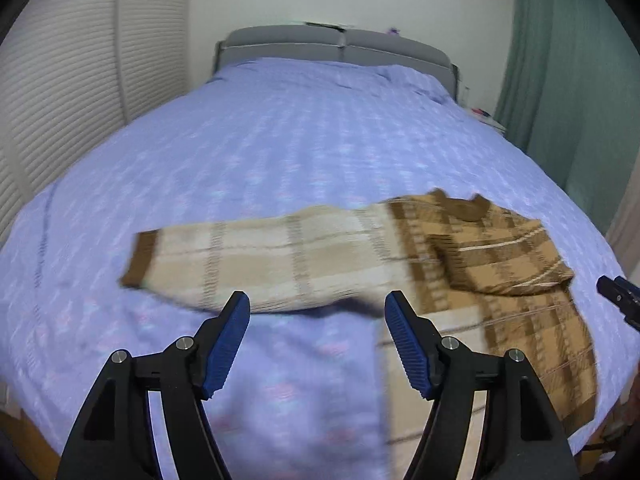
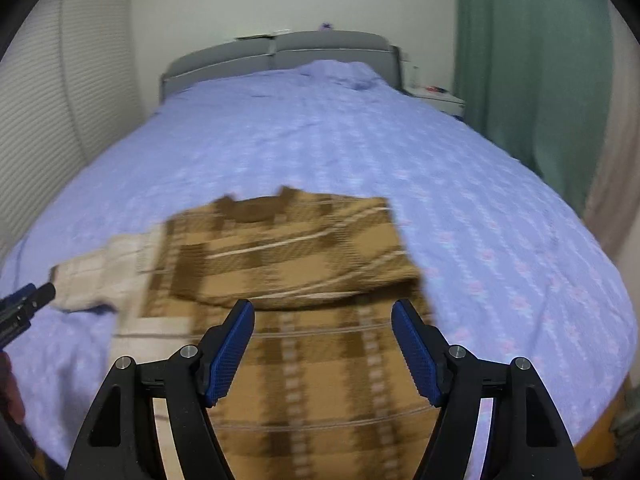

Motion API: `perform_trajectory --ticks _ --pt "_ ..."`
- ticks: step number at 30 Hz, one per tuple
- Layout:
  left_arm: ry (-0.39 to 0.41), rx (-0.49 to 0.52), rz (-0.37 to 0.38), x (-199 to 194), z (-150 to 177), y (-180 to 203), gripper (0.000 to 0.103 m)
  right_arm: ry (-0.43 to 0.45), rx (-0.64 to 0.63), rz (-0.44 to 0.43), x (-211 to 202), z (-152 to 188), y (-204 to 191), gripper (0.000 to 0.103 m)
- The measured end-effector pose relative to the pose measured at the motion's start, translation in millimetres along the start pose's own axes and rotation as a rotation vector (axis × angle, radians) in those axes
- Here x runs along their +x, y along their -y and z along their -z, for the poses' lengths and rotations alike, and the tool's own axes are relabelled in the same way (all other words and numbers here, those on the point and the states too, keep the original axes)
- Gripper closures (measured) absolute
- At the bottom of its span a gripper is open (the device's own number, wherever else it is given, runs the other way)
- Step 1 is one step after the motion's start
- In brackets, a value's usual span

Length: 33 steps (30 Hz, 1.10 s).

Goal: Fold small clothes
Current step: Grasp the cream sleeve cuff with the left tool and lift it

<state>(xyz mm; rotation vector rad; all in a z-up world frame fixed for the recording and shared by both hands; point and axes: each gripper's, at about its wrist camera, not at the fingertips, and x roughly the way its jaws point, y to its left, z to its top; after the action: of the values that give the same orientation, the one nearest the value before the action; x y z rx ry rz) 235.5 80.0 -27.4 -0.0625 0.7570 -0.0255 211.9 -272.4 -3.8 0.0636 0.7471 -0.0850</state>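
Bed (image 1: 280,140); both tongs (image 1: 317,312) (image 2: 322,320) spread above sweater (image 2: 304,248).

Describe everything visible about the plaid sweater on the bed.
The sweater is a tan and brown plaid knit with a dark brown neckline and cuff. It lies flat on the lilac bedspread, neckline toward the headboard. One sleeve is folded across the chest; the other, showing a paler cream face, stretches out sideways. Neither open gripper touches it. Motion blur hides finer detail.
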Motion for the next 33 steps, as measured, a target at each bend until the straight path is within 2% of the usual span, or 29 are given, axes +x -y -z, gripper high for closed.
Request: perform_trajectory --ticks 4,6,8,13,18,24,28,33 --pt "0.002 -0.050 -0.044 -2 13 -52 0.033 0.006 -0.064 -0.045 -3 8 -55 0.032" --pt "0.018 -0.107 -0.064 -1 21 -82 0.033 0.007 -0.093 -0.063 0 10 -78 0.032" --pt "-0.004 -0.157 -0.066 7 24 -112 0.033 0.015 -0.131 -0.077 4 12 -107 0.032" --pt "-0.034 -0.205 -0.069 28 23 -155 0.034 0.014 -0.194 -0.124 19 13 -168 0.032" --pt "-0.062 -0.253 0.006 51 18 -174 0.035 -0.038 -0.207 -0.218 48 10 -222 0.032" --pt "-0.101 -0.328 0.085 84 15 -188 0.056 -0.089 -0.234 -0.248 84 5 -276 0.032" --pt "-0.133 -0.409 0.115 110 19 -198 0.066 -0.109 -0.268 -0.255 97 4 -298 0.032" --pt "-0.137 -0.518 0.159 131 20 -211 0.066 -0.127 -0.276 -0.264 105 4 -304 0.032"
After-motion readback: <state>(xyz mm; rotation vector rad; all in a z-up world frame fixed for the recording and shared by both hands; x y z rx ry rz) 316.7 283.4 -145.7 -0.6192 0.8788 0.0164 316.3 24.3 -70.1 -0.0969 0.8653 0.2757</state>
